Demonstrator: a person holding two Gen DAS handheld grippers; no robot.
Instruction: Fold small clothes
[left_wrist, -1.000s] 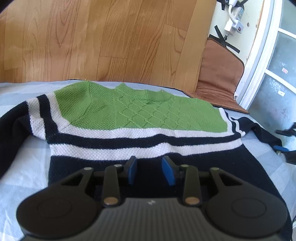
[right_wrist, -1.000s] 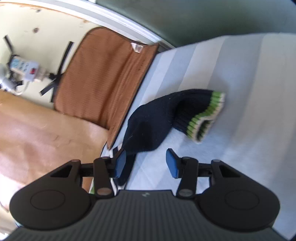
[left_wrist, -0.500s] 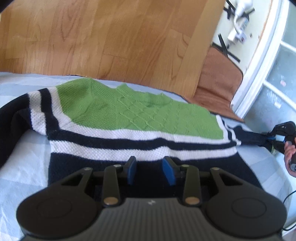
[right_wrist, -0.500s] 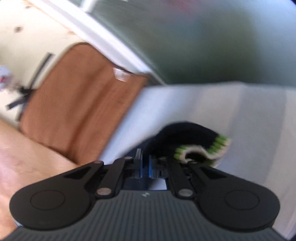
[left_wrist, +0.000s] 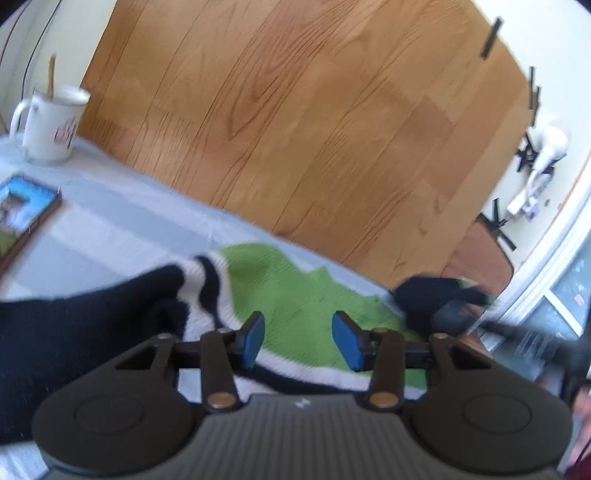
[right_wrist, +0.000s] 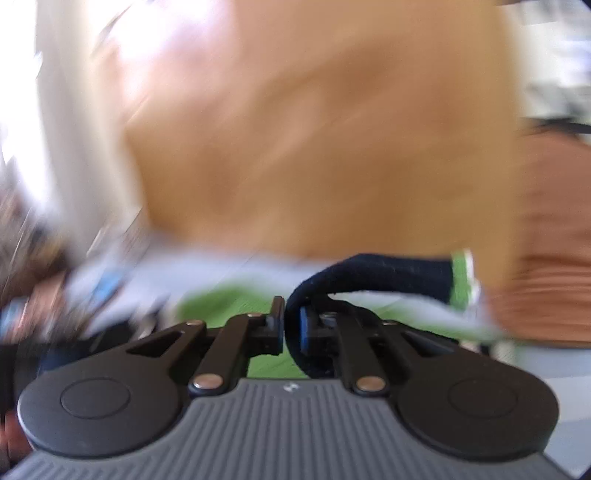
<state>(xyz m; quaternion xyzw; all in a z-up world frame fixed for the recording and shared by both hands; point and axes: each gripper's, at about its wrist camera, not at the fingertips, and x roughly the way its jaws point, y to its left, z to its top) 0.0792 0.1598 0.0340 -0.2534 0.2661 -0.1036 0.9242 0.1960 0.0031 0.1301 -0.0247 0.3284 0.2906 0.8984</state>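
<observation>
Carrying sleeve (right_wrist: 373, 273) over sweater (right_wrist: 218, 299) | R claw (right_wrist: 291, 325) newly clamped; opening

Home room, wood floor (left_wrist: 295, 129), mug (left_wrist: 48, 125), striped bedding (left_wrist: 122, 221)

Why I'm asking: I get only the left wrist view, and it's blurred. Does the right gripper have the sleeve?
Observer: Yes. The dark sleeve sits pinched between the pads of the right gripper, though its jaws are opening.
Operator: Where does the sleeve's end go?
Observer: It arcs up and out to the right of the gripper, ending in the green-striped cuff.
</observation>
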